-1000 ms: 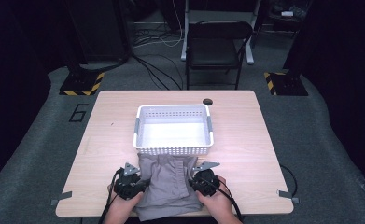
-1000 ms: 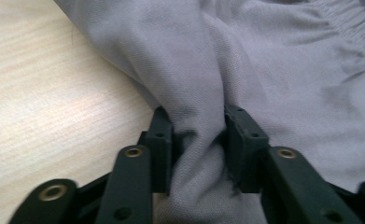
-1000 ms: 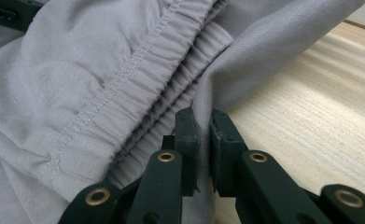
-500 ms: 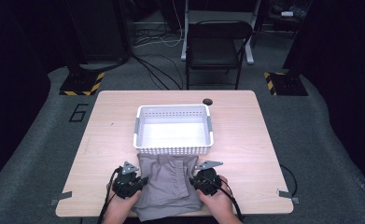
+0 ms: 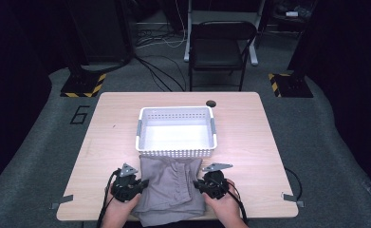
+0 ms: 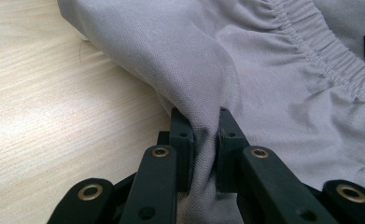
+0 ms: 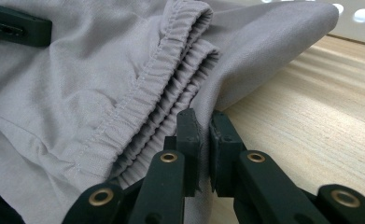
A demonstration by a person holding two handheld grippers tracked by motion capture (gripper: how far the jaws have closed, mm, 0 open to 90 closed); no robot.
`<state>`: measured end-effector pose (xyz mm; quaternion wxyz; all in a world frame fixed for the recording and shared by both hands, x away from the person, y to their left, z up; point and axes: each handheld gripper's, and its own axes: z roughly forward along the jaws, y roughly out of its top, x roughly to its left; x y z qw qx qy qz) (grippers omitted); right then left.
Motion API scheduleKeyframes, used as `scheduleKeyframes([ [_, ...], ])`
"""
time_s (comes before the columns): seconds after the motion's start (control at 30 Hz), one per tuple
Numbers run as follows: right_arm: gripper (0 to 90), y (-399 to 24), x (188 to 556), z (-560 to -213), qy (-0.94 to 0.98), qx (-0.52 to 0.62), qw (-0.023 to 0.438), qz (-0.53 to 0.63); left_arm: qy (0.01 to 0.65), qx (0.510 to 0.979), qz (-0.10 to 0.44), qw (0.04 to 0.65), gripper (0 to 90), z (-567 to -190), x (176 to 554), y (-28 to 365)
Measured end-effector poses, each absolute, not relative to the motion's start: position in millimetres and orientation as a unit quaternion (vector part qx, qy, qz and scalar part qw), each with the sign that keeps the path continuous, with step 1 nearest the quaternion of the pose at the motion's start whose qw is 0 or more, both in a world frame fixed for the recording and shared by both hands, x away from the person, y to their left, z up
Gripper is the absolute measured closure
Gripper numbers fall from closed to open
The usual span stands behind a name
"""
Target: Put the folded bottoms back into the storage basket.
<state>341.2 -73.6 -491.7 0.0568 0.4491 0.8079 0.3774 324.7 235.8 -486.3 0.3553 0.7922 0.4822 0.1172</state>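
**Both grippers pinching the grey garment at the table's near edge**

Right now I have the left gripper [image 5: 140, 183] closed on the left side of the folded grey fabric garment with an elastic waistband [image 5: 170, 190]. Seen through the left gripper view, its two black jaws are pressed together with a ridge of the grey cloth [image 6: 245, 70] squeezed between the pads, and the fabric rises out of the pinch and spreads away across the frame. Its jaws have just been closing, with the cloth between them.

My right gripper [image 5: 199, 184] sits at the garment's right side. From the right gripper view, the jaws stand nearly together at the cloth's edge, right where the gathered waistband [image 7: 171, 70] folds over; a thin layer of fabric appears caught between the pads, and bare wood lies just to the right of them.

From the high view, the garment lies flat on the light wooden table [image 5: 249, 137], at its near edge, between my two hands. Its far edge touches or sits just beside the front wall of the white perforated plastic basket [image 5: 176, 153], which stands in the middle of the table. A small dark round object [image 5: 211, 103] rests on the tabletop just beyond the basket's far right corner. A black folding chair [image 5: 218, 47] stands on the floor behind the table.
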Motion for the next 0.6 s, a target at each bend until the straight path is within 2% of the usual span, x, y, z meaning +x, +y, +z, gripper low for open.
scheduleKeyframes([
  [0.6,84.4,-81.0,334.2,-483.4,0.789,0.474,0.05,0.387,0.504,0.769,0.108,0.377,80.9,-478.7,316.9,238.0],
])
